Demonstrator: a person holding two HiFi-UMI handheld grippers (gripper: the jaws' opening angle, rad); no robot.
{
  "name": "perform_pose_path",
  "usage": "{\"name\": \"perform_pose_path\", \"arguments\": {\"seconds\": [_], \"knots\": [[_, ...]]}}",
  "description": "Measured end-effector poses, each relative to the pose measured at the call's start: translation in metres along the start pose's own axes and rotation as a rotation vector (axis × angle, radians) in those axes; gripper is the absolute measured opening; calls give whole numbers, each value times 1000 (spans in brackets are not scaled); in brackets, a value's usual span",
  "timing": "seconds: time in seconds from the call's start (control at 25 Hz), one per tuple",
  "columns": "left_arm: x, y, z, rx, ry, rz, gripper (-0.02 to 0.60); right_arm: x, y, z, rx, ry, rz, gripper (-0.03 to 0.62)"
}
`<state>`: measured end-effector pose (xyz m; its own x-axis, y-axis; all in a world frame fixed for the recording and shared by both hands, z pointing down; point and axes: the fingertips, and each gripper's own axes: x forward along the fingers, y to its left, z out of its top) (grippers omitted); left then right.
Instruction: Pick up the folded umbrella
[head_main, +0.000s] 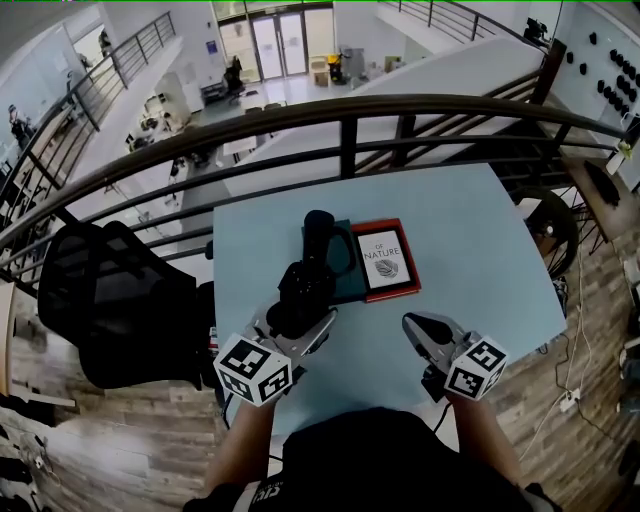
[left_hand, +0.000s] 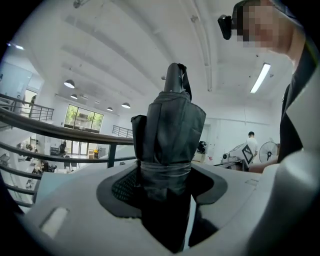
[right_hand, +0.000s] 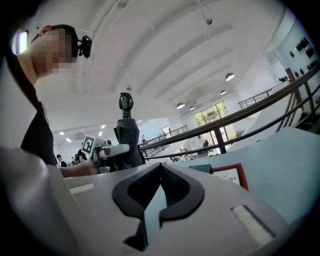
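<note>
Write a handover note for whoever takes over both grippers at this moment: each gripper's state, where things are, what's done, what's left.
Left gripper: shut on the umbrella, which it holds upright.
Right gripper: shut, empty, to the right of the left one over the table.
Books: flat on the table, just beyond the umbrella.
Done: umbrella gripped and, as far as the views show, clear of the table.
Left: probably only to hold it steady; the right gripper has no job.
</note>
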<state>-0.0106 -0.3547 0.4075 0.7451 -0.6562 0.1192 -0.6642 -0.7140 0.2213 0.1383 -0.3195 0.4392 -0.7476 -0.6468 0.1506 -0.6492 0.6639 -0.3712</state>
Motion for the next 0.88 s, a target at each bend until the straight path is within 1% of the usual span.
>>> {"name": "perform_pose_path", "arguments": {"seconds": [0.16,0.28,0.44,0.56,0.64,0.8,0.88], "knots": [[1,2,-5,-18,-8,48,282,-1,5,1,-54,14,23,0],[-4,11,-13,-28,2,58,282,3,9,2,-69,2,13,0],[-5,13,-14,2,3,69,282,2,9,10,-99,-33,0,0],[-2,10,-13,10,4,64,282,0,10,12,-122,-33,15,0],[0,10,-14,15,13,64,282,0,11,12,-116,-30,18,0],[1,11,-14,15,20,65,282,-2,8,24,-35,-81,5,-2],[2,12,-14,15,19,67,282,-4,9,27,-54,-83,-6,-2]]}}
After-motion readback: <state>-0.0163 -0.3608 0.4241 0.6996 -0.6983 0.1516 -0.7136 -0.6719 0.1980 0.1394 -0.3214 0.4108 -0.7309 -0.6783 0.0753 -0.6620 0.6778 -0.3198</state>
